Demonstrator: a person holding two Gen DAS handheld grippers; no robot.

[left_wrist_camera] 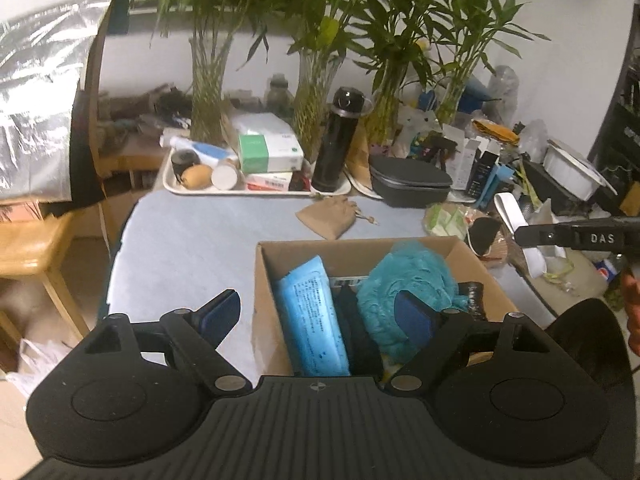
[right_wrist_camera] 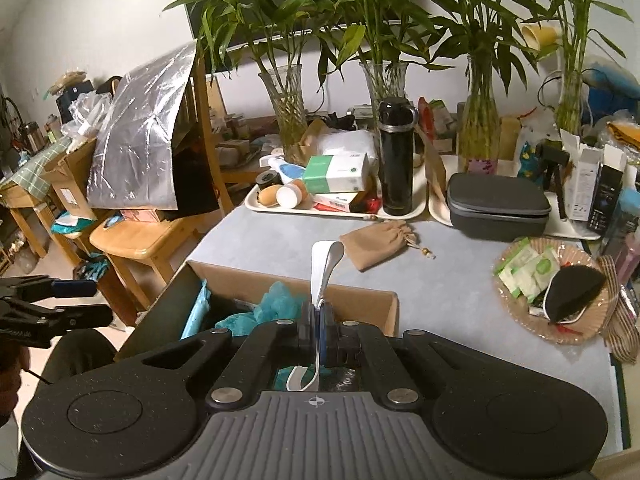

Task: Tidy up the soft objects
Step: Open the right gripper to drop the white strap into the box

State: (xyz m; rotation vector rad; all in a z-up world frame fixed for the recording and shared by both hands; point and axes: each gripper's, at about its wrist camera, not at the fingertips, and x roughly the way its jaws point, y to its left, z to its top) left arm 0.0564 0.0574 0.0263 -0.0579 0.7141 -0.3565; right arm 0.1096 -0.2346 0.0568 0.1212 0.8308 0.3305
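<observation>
Counter: grey-blue top (right_wrist_camera: 460, 288), crowded at the back with bamboo vases, a tray (left_wrist_camera: 256, 191) and a black flask (left_wrist_camera: 334, 144); an open box (left_wrist_camera: 262, 304) sits at the near edge.
Right fingers (right_wrist_camera: 319, 322): pressed together on a white strap (right_wrist_camera: 325, 264), which loops up ahead of the tips and curls back beneath them, directly over the box.
Left fingers (left_wrist_camera: 320, 314): wide apart, empty, straddling the box's left wall.
Box contents: blue pack (left_wrist_camera: 310, 316) on edge, teal fluffy cloth (left_wrist_camera: 408, 280) bunched against the left gripper's right finger, dark cloth between them.
Still out: tan pouch (right_wrist_camera: 376, 245), ahead of the right fingers.
Risk, strap: limp and springy, it may hang over the rim once let go.
Risk, left fingers: the inner one could snag the teal cloth and drag it out.
Risk, box: light cardboard, a knock could shove it.
</observation>
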